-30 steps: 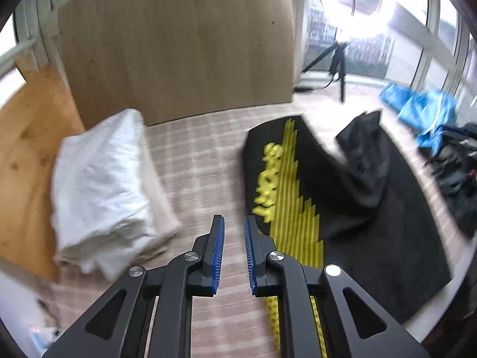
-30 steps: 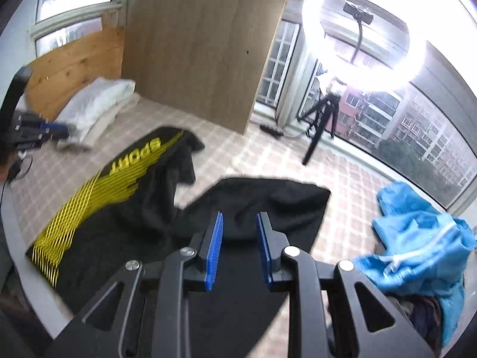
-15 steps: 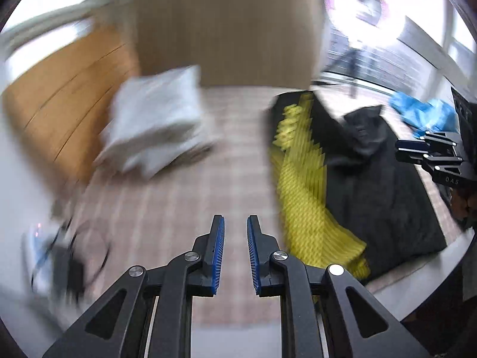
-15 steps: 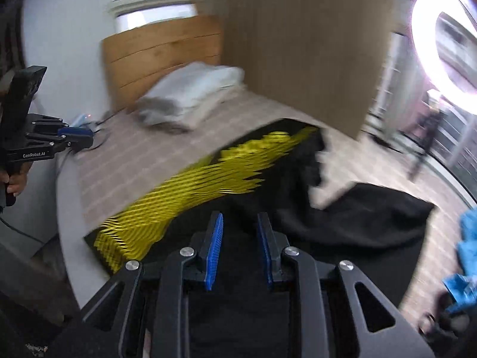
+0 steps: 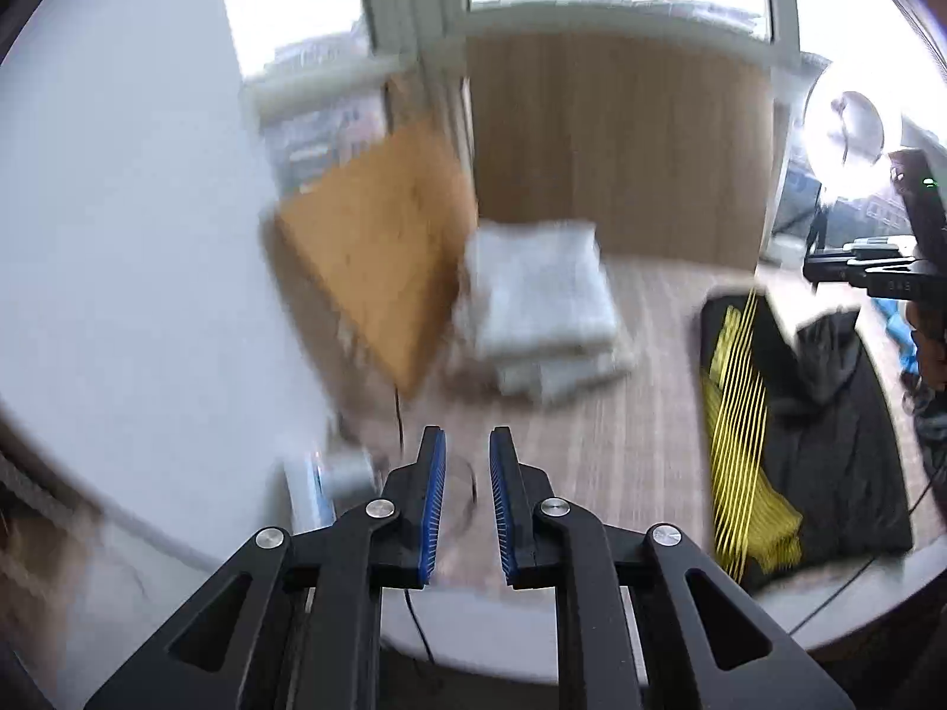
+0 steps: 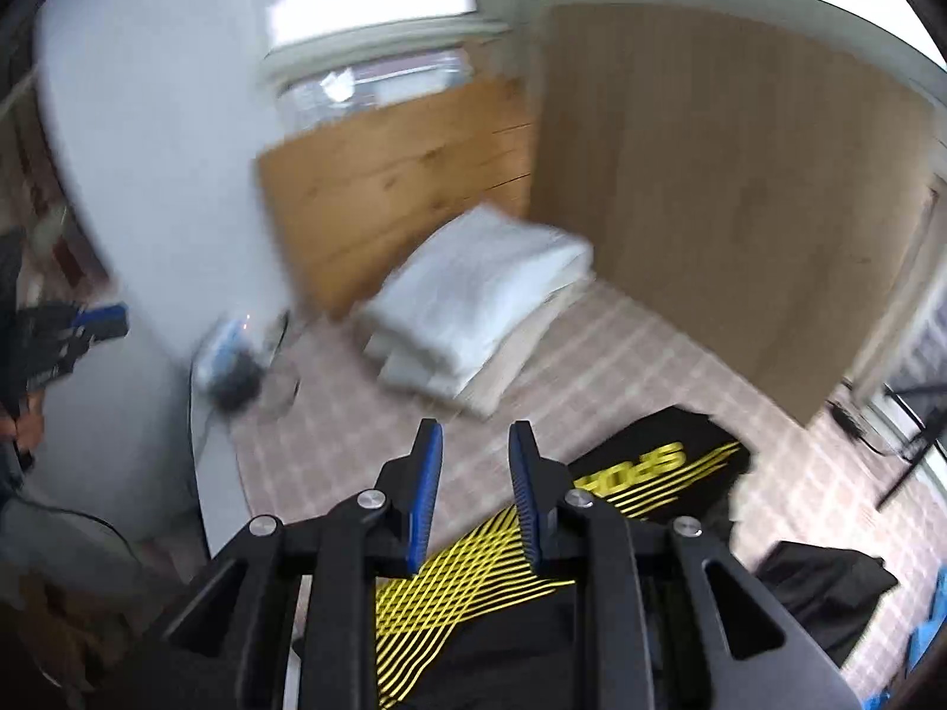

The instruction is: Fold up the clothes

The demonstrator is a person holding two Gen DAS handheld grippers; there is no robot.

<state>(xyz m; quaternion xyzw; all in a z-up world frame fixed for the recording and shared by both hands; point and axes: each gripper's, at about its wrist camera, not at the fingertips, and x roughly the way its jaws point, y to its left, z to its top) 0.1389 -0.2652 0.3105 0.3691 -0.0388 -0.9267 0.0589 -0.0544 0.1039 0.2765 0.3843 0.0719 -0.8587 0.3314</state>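
A black garment [image 6: 645, 473] with yellow stripes and yellow lettering lies spread flat on the checked bedcover, under and to the right of the right fingers [image 6: 427, 491], well right of the left fingers [image 5: 435, 473]; one black part [image 5: 828, 349] seems rumpled.

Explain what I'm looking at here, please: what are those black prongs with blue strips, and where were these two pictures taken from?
There is no robot here. A person holds a hand-held gripper in each hand, and each gripper carries a wide-angle camera looking forward along its two fingers. So one picture comes from the left gripper, the other from the right gripper. The blue strips are the grip pads on the fingers.

Both grippers are open and hold nothing.

On the checked bed cover lies a black shirt with yellow stripes, spread out and waiting to be folded. Farther back rests a stack of folded white bedding against a wooden headboard. Each camera also catches the other gripper at the edge of its picture. The pictures are blurred.
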